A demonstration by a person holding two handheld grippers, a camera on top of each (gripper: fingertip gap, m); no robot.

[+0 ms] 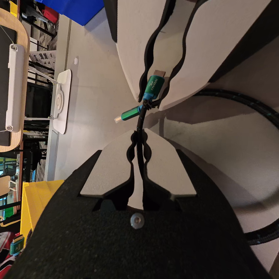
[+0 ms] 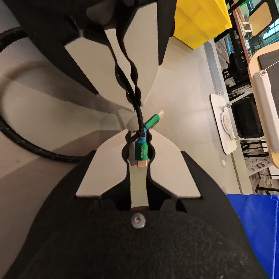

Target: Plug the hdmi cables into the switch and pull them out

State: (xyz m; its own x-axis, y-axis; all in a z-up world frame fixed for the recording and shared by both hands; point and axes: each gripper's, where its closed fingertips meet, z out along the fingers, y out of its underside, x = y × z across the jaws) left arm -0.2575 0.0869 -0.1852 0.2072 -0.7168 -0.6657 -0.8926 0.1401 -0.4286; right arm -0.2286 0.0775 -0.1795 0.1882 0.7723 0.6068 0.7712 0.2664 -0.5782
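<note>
A black braided HDMI cable (image 1: 139,120) has two green plugs tied together by a thin black tie. My left gripper (image 1: 139,132) is shut on the cable just below the tie; it also shows at the top of the right wrist view (image 2: 137,108). My right gripper (image 2: 138,133) is shut around one green plug (image 2: 141,152), metal tip pointing back toward its camera; it faces the left gripper from above in the left wrist view (image 1: 150,102). The second green plug (image 1: 130,115) sticks out free to the side (image 2: 153,119). I cannot make out a switch for certain.
The cable loops wide over the white table (image 1: 96,90). A white plate with a round part (image 1: 61,101) and a white bar on a wooden board (image 1: 15,89) stand at the table's edge. A yellow bin (image 1: 37,203), a blue bin (image 1: 75,10) and another green plug (image 1: 16,247) are nearby. Less than 4 cm separates the two grippers' tips.
</note>
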